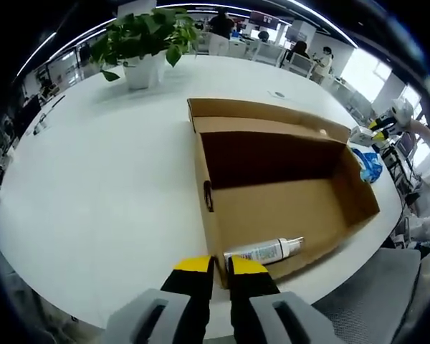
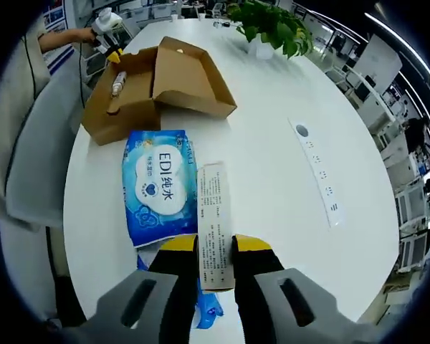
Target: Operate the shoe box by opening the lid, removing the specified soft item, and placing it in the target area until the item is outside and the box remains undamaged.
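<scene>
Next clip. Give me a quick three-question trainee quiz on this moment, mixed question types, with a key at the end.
1. True or false: the shoe box stands with its lid open.
2. Which item lies inside the box? A) white bottle B) potted plant C) blue wipes pack
3. Fill in: the right gripper is shut on the ____.

Key
1. True; in the left gripper view the lid is folded back and the interior shows.
2. A; the white bottle lies near the box's front wall, which the left gripper pinches.
3. Wipes pack; the blue wipes pack is held by its white label edge, outside the box, over the white table.
</scene>
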Motion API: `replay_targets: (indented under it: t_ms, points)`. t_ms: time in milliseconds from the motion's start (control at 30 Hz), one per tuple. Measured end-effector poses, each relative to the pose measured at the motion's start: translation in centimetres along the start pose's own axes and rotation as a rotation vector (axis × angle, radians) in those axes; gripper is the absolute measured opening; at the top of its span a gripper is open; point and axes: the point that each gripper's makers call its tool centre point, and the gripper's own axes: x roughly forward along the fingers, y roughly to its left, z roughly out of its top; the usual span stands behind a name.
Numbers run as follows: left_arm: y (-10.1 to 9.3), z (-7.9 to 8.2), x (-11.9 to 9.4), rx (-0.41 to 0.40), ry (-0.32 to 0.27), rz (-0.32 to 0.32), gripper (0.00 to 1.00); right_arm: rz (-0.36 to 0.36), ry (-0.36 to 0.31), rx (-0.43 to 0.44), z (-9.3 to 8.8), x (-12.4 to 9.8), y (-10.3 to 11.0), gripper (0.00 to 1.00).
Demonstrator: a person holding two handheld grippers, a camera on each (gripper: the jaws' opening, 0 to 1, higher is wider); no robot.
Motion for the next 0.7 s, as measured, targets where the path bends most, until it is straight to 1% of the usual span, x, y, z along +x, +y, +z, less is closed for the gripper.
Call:
replay_targets:
  t_ms: [167, 333, 400, 500, 700]
  points:
    - [0.1, 0.0, 0.0, -0.002, 0.014, 0.003, 0.07, 0.02, 0.037, -0.008, -2.1, 1.2, 0.0, 0.15]
    - [0.1, -0.1, 0.0, 0.001, 0.027, 0.01, 0.07, 0.028, 0.065, -0.011, -3.7, 1.9, -0.5, 0.15]
    - [0.1, -0.1, 0.0, 0.003, 0.032, 0.011, 0.07, 0.03, 0.087, -0.035, -4.6, 2.1, -0.6, 0.15]
    - [0.1, -0.2, 0.1, 0.006, 0.039, 0.01, 0.07, 0.036, 0.089, -0.038, -5.1, 2.1, -0.7, 0.15]
    - [0.1, -0.2, 0.1, 0.01, 0.042, 0.015, 0.07, 0.041, 0.132, -0.06, -6.7, 2.0, -0.9, 0.15]
